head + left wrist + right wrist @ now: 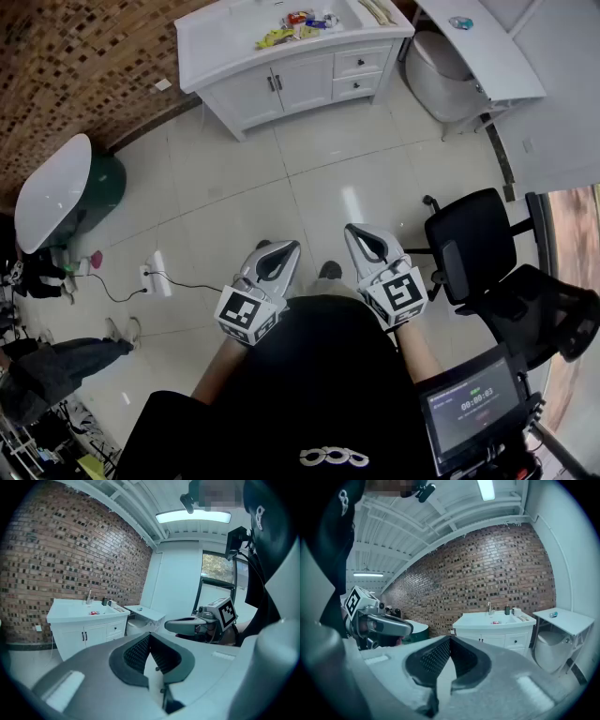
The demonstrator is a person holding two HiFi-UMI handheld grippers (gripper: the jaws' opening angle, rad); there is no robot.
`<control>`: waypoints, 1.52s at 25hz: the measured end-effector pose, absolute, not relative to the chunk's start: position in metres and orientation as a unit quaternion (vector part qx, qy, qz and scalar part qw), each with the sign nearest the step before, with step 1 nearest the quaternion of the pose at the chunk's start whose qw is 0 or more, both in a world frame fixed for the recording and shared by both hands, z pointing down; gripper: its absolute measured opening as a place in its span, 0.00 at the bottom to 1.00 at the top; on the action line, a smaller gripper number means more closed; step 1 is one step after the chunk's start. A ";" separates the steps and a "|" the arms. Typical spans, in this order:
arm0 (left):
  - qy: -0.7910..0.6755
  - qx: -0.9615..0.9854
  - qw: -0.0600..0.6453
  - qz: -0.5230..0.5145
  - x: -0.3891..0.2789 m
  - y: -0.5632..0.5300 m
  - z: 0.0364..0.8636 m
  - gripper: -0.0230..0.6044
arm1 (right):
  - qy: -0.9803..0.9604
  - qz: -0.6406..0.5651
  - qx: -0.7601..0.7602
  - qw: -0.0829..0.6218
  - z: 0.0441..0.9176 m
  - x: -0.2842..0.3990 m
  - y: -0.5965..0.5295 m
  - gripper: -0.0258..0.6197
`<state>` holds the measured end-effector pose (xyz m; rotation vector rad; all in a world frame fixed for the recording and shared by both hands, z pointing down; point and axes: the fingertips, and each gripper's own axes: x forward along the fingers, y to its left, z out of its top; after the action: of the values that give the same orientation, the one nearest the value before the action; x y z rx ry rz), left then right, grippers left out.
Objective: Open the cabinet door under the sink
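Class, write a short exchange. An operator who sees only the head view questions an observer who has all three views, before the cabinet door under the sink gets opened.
Operator: From above I can't see between the jaws. Is the left gripper carrying anything?
Observer: No. In its own view the left gripper has its jaws meeting at the tips, with nothing between them.
Operator: And the right one?
Observer: The same. The right gripper is shut and empty.
Operator: My picture cuts off the back of the sink. What's there?
Observer: A tap stands at the back of the sink, against the brick wall and above the cabinet.
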<state>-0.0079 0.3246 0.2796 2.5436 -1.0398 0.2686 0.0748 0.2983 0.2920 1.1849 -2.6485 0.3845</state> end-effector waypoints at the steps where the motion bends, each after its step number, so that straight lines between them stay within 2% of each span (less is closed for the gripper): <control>1: -0.369 0.905 0.189 0.094 -0.008 0.318 0.280 0.06 | -0.899 0.133 0.402 0.110 0.295 0.074 0.291 0.03; 13: -0.349 0.912 0.202 0.073 -0.053 0.162 0.308 0.06 | -0.886 0.140 0.416 0.151 0.328 0.027 0.141 0.03; 20: -0.340 0.918 0.194 0.072 -0.122 0.026 0.321 0.06 | -0.875 0.123 0.431 0.184 0.348 -0.038 0.001 0.03; 26: -0.352 0.907 0.217 0.082 -0.164 -0.057 0.342 0.06 | -0.877 0.138 0.403 0.224 0.406 -0.071 -0.096 0.03; 32: -0.410 0.870 0.263 0.074 -0.169 -0.115 0.378 0.06 | -0.882 0.170 0.363 0.248 0.502 -0.080 -0.201 0.19; 38: -0.457 0.842 0.277 0.066 -0.152 -0.155 0.410 0.06 | -0.889 0.175 0.338 0.255 0.579 -0.096 -0.275 0.19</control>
<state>-0.1521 -0.1554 0.4102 2.2621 -1.2273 0.1775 -0.0962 -0.2752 0.5786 0.9166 -2.4141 0.4740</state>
